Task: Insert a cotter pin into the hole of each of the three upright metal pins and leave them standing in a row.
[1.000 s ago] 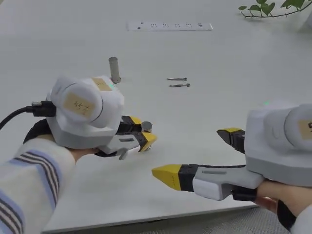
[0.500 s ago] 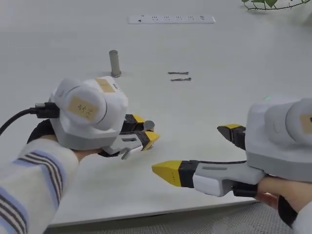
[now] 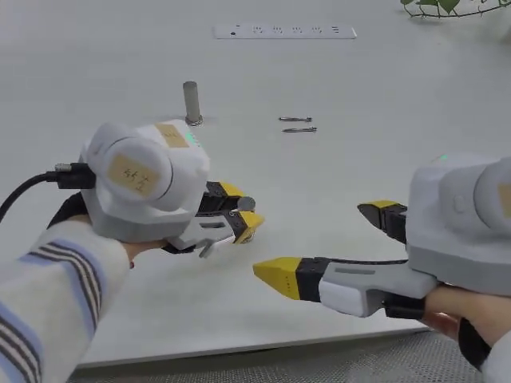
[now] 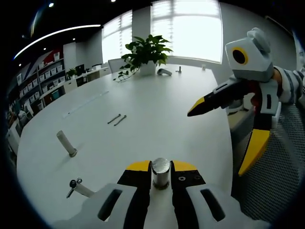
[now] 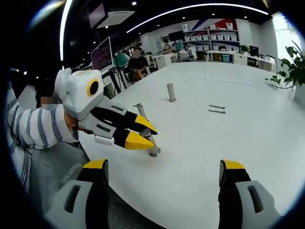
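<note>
A metal pin (image 4: 160, 172) is held upright, clamped by the left gripper (image 3: 243, 209). The right gripper (image 3: 311, 239) is held wide apart near that pin. Beyond it, a second pin (image 3: 191, 102) and two cotter pins (image 3: 295, 120) are seen.

The left gripper (image 3: 243, 217) sits low at the left, its yellow-tipped jaws closed on a metal pin (image 3: 245, 204) whose round top shows between them. A striped sleeve (image 3: 48, 303) and a black cable (image 3: 24, 191) lead to its grey body. The right gripper (image 3: 311, 239) is at the lower right, jaws spread wide and pointing left, with nothing between them. Farther back on the white table (image 3: 383, 88) a second metal pin (image 3: 191, 101) stands upright alone. To its right two cotter pins (image 3: 295, 120) lie side by side, close together. A white power strip (image 3: 285, 32) lies near the far edge, and plant leaves (image 3: 447, 6) show in the top right corner.
</note>
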### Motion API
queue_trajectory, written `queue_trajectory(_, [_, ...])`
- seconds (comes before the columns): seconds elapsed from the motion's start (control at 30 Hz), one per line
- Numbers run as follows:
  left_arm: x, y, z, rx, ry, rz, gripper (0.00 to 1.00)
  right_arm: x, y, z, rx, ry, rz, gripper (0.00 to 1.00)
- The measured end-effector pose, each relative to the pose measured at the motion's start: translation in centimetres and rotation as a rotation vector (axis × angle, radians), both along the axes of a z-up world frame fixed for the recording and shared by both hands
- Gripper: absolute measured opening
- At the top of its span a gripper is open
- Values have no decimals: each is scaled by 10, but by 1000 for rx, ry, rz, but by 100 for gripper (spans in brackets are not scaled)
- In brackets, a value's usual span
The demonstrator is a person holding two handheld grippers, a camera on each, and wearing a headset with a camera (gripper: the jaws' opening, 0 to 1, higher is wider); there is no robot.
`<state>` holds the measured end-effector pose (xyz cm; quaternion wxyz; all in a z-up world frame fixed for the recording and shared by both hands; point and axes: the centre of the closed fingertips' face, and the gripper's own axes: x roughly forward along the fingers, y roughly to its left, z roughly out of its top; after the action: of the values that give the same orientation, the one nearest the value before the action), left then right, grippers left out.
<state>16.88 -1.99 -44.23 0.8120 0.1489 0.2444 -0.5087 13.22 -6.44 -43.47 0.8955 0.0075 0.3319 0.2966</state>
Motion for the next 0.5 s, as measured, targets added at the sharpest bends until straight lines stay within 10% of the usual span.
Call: queue_trajectory(0.5, [-26, 26, 40, -123, 16, -7, 54, 2, -3, 3, -5, 1, 0, 95])
